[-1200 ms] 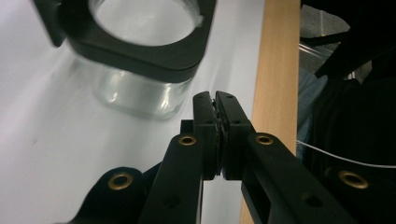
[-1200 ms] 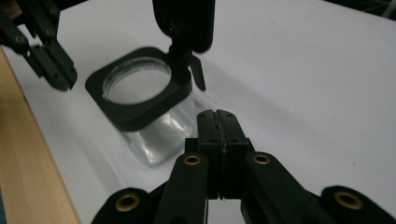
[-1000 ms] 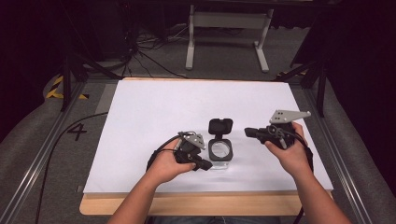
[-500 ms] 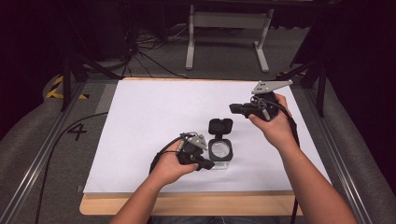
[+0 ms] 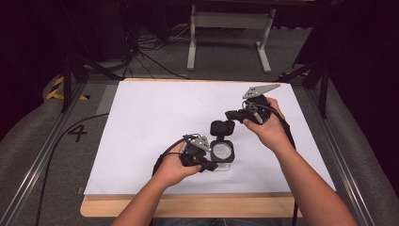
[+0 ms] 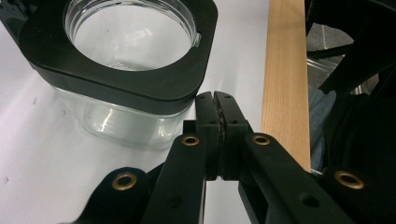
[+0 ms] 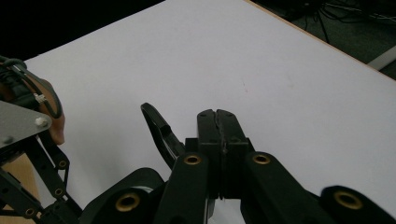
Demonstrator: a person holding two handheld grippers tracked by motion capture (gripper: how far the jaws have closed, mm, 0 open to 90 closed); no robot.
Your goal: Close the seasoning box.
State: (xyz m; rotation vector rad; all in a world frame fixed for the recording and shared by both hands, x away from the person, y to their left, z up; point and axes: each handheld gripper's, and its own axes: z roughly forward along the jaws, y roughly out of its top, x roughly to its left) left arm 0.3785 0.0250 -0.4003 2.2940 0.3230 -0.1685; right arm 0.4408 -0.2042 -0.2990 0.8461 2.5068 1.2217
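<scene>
Left gripper (image 5: 210, 165) beside one jar (image 5: 222, 153) — two closed grippers.

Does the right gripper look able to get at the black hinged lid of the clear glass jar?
Probably yes: the right gripper, jaws shut, hovers just beside the raised black lid, and nothing lies between them. It would need to open first.

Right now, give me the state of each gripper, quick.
Left gripper: fingers closed, holding nothing, beside the clear jar.
Right gripper: fingers closed, holding nothing, above the white table.
</scene>
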